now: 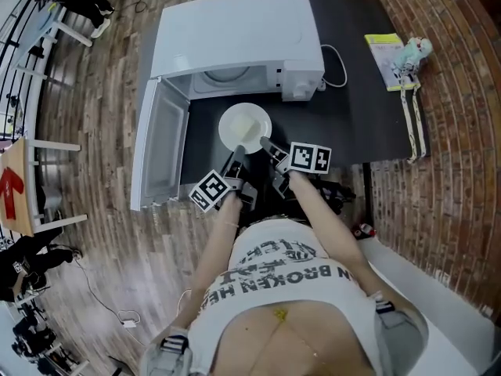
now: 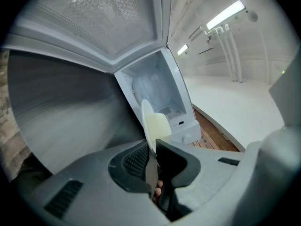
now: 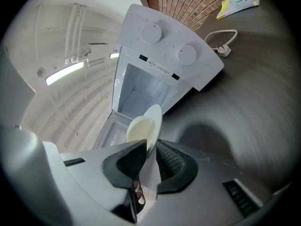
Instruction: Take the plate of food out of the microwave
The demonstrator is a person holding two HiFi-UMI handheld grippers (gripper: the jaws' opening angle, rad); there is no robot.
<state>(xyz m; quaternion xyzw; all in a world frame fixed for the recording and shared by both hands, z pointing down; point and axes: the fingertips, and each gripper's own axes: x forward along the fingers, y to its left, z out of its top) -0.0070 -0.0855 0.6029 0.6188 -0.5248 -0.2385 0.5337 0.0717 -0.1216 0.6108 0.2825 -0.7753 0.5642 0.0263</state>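
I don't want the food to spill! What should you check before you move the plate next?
1. Left gripper shut on plate rim: ok.
2. Right gripper shut on rim: ok.
3. Plate clear of microwave: ok.
4. Plate level: cannot tell.
5. Bare table below plate: ok.
6. Door shut: not ok, it stands open.

Person's white shirt [image 1: 291, 287]: dark capital lettering; only "BROKEN" reads with certainty, the remaining words are curved and partly cut off. Tan board [image 1: 11, 185] at the left edge: red arrow, no wording. Microwave [image 3: 164, 46] control panel: two small black labels, print too fine to read. Left gripper [image 1: 236, 161] and right gripper [image 1: 270, 149] cubes: black-and-white square code markers, no lettering.
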